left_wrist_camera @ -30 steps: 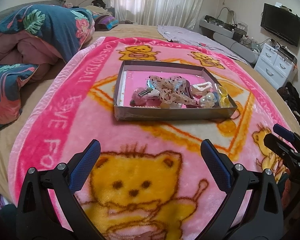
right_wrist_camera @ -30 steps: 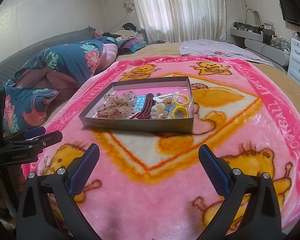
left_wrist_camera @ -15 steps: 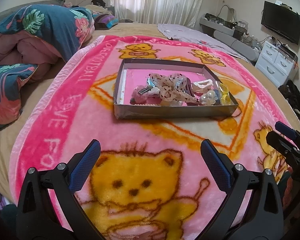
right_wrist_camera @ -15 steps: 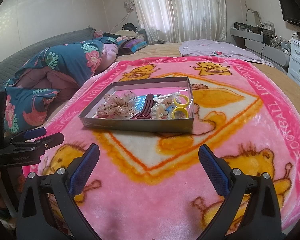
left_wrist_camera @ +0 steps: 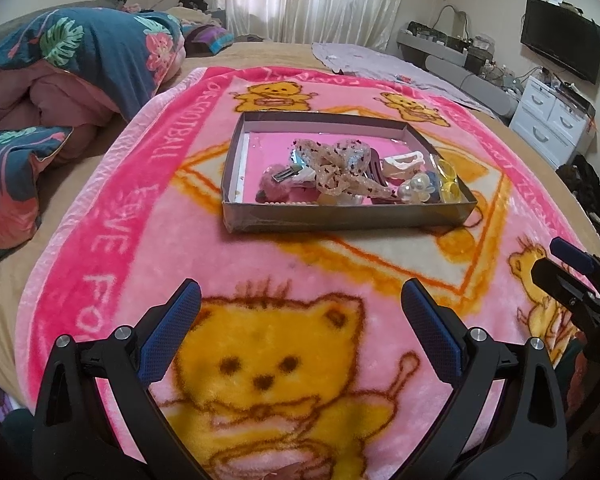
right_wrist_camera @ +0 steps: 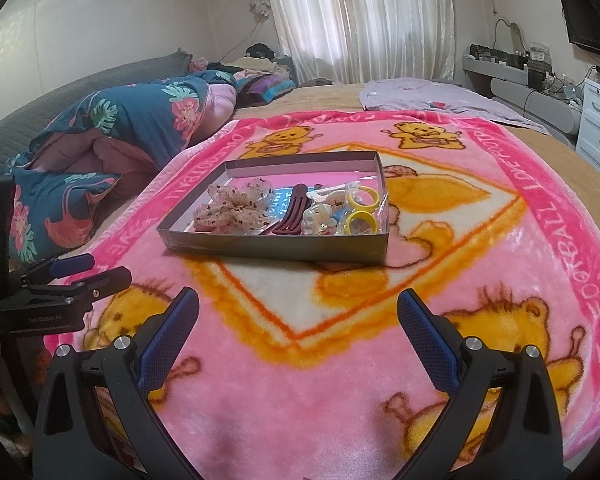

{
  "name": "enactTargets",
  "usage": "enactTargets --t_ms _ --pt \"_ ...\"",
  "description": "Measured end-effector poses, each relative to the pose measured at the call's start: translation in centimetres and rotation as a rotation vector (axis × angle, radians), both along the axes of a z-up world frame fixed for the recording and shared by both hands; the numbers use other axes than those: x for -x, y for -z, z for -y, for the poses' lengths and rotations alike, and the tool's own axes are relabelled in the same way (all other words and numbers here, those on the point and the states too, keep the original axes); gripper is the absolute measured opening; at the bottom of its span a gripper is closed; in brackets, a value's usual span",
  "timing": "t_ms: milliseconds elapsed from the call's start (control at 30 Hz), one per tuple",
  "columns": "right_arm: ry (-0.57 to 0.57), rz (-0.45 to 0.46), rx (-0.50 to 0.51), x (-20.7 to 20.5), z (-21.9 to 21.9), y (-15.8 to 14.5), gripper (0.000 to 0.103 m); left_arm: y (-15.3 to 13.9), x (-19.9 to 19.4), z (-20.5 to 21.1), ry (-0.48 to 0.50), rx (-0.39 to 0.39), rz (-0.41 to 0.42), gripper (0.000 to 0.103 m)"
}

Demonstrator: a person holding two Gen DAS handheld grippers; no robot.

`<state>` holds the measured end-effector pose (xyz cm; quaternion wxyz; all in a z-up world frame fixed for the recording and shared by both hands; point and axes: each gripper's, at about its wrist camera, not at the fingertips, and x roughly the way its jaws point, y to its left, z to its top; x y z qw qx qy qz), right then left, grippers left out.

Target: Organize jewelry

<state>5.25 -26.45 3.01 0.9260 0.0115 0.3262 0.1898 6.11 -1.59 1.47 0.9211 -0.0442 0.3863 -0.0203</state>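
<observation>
2 hand-held grippers (left_wrist_camera: 300, 300) (right_wrist_camera: 298, 308) agape, 1 tray (left_wrist_camera: 340, 222)

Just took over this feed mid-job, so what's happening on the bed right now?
A person holds both grippers over the pink bear blanket, short of the shallow box of hair accessories. The left gripper and right gripper are open and empty. The beige bow, maroon clip and yellow rings all lie in the box.

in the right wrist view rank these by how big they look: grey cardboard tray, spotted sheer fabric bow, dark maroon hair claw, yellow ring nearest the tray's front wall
Largest to smallest, as seen in the right wrist view:
1. Grey cardboard tray
2. Spotted sheer fabric bow
3. Dark maroon hair claw
4. Yellow ring nearest the front wall

All lie at a similar distance, so the order seems reliable.
</observation>
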Motion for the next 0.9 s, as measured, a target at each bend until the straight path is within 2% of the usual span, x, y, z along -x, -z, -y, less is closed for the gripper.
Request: enactTargets --t_ms 900 --pt "0.016 0.005 0.014 -0.55 0.86 0.23 0.099 0.38 0.15 -0.22 -0.021 0.026 -0.011 0.094"
